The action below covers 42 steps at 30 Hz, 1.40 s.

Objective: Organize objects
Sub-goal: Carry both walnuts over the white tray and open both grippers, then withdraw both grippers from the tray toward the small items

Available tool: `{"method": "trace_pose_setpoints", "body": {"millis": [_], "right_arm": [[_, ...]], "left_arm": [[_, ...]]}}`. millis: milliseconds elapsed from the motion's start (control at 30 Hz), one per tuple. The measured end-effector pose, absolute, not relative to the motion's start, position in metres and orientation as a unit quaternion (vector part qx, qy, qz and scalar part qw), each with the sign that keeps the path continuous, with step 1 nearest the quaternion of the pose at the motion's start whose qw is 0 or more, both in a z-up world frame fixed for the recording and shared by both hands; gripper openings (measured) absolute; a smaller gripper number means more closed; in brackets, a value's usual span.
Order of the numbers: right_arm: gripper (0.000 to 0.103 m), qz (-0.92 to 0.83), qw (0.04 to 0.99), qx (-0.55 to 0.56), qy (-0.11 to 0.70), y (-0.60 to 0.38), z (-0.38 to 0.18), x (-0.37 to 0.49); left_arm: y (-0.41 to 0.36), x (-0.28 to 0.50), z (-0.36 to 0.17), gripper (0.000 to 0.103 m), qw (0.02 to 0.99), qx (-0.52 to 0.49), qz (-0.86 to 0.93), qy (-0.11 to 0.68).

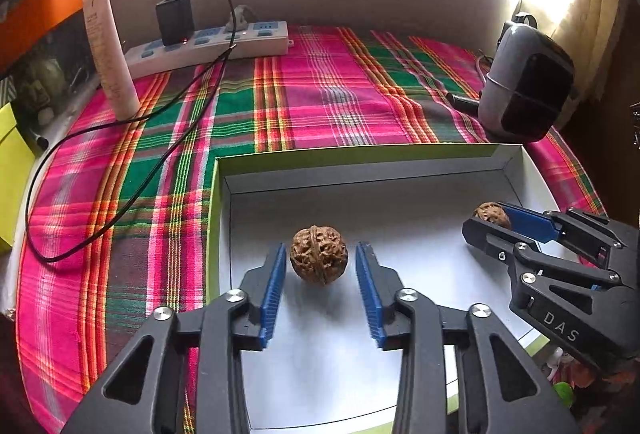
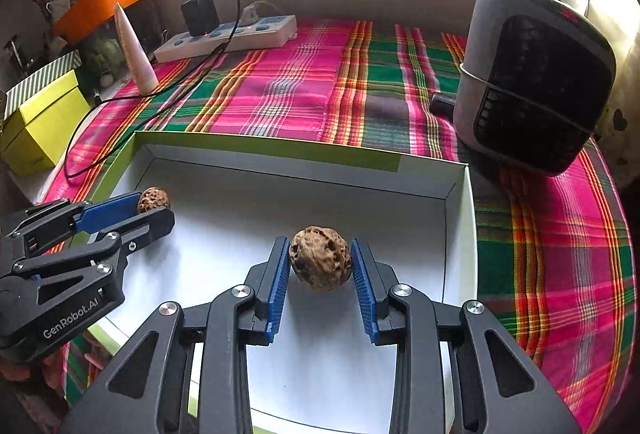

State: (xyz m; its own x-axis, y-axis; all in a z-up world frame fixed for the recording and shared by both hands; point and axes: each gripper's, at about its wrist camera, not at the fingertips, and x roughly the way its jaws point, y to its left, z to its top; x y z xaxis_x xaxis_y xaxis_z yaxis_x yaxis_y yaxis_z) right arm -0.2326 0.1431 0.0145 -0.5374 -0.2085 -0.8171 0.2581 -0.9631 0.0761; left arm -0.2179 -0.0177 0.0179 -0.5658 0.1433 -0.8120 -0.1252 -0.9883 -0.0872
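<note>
A shallow white box with green rim [image 1: 218,194] [image 2: 464,218] lies on the plaid cloth. My left gripper [image 1: 321,258] is inside it, open, with a ridged brown walnut [image 1: 319,255] between its blue pads; small gaps show on both sides. In the right wrist view the left gripper [image 2: 154,208] is at the left with that walnut [image 2: 154,199] at its tips. My right gripper [image 2: 320,258] has a pitted walnut [image 2: 320,263] between its pads, both pads touching it. In the left wrist view the right gripper [image 1: 490,220] is at the right, around that walnut [image 1: 492,215].
A white power strip [image 1: 208,48] with black charger [image 1: 175,19] and trailing cable sits at the back left, beside an upright cream tube [image 1: 110,54]. A grey heater [image 2: 536,74] stands at the right. A yellow-green box [image 2: 44,126] stands at the left edge.
</note>
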Motion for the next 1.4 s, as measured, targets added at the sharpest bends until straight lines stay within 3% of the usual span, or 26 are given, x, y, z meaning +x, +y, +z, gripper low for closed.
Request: {"method": "trace_pose_setpoints", "body": {"millis": [100,167,233,933,1400], "right_arm": [[0.035,-0.877,0.134,0.460,0.019,0.146,0.017,-0.231],[0.047,-0.878,0.135,0.459,0.017,0.147,0.018,-0.230],[0.050,-0.879,0.136,0.456,0.016,0.147,0.020,-0.228],[0.050,-0.900,0.133,0.415,-0.017,0.163,0.052,-0.174],[0.050,-0.910,0.147,0.387,-0.020,0.171,0.064,-0.117]], "left_arm": [[-0.019,-0.217,0.019,0.040,0.076,-0.461,0.884,-0.013],[-0.019,-0.215,0.019,0.041,0.076,-0.462,0.883,-0.014],[-0.019,-0.212,0.020,0.044,0.076,-0.461,0.884,-0.013],[-0.048,-0.146,0.056,0.052,0.083,-0.418,0.904,-0.044],[-0.061,-0.101,0.045,0.052,0.091,-0.427,0.899,-0.044]]}}
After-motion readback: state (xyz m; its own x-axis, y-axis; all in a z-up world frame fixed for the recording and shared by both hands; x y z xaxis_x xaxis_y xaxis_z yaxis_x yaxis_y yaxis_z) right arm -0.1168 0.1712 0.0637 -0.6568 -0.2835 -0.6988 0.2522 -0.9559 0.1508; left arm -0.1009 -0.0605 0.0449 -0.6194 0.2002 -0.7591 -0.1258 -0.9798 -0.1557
